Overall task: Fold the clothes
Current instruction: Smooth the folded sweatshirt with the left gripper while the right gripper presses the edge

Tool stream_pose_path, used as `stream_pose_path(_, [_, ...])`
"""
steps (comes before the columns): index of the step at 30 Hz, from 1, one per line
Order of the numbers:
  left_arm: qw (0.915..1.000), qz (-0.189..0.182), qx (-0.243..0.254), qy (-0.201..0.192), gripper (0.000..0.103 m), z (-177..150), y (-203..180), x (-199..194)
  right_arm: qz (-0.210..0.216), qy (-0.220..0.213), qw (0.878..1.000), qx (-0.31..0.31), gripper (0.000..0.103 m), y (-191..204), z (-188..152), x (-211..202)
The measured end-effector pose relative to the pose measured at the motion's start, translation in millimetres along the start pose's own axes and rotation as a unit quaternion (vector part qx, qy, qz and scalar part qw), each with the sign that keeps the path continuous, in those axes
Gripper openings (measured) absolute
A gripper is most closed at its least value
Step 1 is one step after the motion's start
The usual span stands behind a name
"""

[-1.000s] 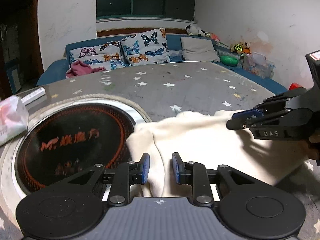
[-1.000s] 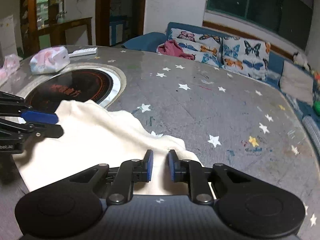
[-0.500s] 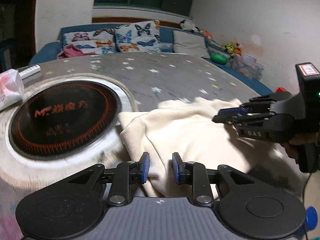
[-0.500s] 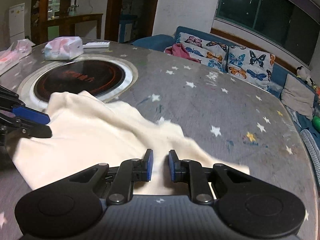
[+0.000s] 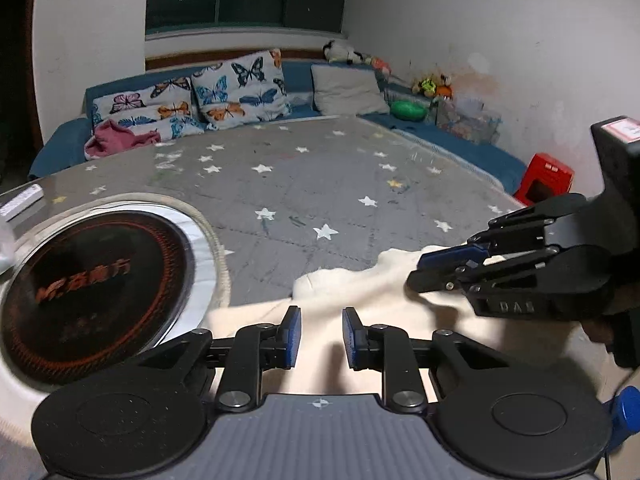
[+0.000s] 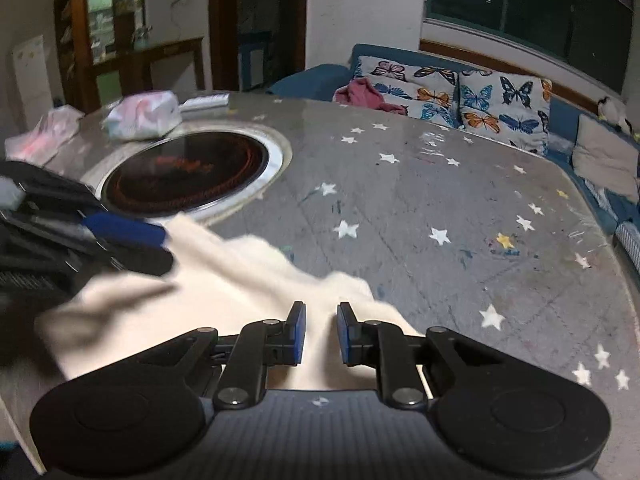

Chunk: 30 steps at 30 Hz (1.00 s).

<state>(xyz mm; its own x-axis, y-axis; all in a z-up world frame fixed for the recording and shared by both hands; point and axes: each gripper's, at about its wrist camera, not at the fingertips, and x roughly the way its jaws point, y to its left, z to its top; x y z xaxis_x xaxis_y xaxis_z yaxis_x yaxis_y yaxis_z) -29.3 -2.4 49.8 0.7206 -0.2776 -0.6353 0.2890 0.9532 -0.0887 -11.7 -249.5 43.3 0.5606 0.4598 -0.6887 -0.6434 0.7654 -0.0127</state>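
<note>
A cream garment point(image 5: 380, 292) lies bunched on the grey star-patterned table point(image 5: 300, 184), near its front edge. In the left wrist view my left gripper point(image 5: 318, 336) has a raised fold of the cloth between its blue pads, and its jaws are closing on it. My right gripper point(image 5: 414, 272) comes in from the right, pinching the garment's far edge. In the right wrist view the right gripper point(image 6: 321, 332) is shut on a ridge of the cream garment point(image 6: 224, 280). The left gripper point(image 6: 166, 250) shows blurred at the left, on the cloth's other end.
A round black induction hob point(image 5: 92, 276) is set into the table left of the cloth. A tissue pack point(image 6: 142, 116) and a remote point(image 6: 204, 102) lie beyond it. A blue sofa with butterfly cushions point(image 5: 240, 88) and a red stool point(image 5: 544, 180) stand past the table.
Both grippers have drawn back toward the table's near edge, and the cream garment has slid with them, away from the hob. More bare table shows beyond the cloth.
</note>
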Motion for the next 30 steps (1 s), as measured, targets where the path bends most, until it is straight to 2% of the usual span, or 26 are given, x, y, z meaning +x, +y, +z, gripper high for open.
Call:
stream_pose_path(5, [0.9998,0.016,0.005,0.014,0.024,2.9,0.0,29.2,-0.002,0.002,1.0,0.01,0.016,-4.3,1.7,12.4])
stream_pose_path(11, [0.9997,0.019,0.0,0.014,0.025,1.4,0.4,29.0,0.008,-0.002,1.0,0.021,0.016,-16.6,-6.6,-26.2])
stream_pose_path(17, [0.9996,0.025,0.002,0.013,0.025,1.9,-2.9,28.3,0.022,0.007,1.0,-0.005,0.016,-5.2,-37.4,-71.5])
stream_pose_path(20, [0.9995,0.029,0.002,0.013,0.025,2.1,-4.3,28.0,0.012,0.025,1.0,-0.011,0.016,-1.1,-56.5,-71.8])
stream_pose_path(22, [0.9994,0.031,0.002,0.013,0.025,2.7,-5.3,26.5,0.015,0.019,1.0,0.011,0.016,-6.3,-63.6,-72.5])
stream_pose_path(26, [0.9996,0.029,0.008,0.002,0.025,6.2,-9.7,17.3,0.012,0.004,1.0,0.01,0.016,-10.7,-51.5,-79.0])
stream_pose_path(30, [0.9995,0.026,0.016,0.0,0.025,10.9,-15.2,19.4,0.001,-0.005,1.0,0.013,0.016,-19.5,-36.9,-64.5])
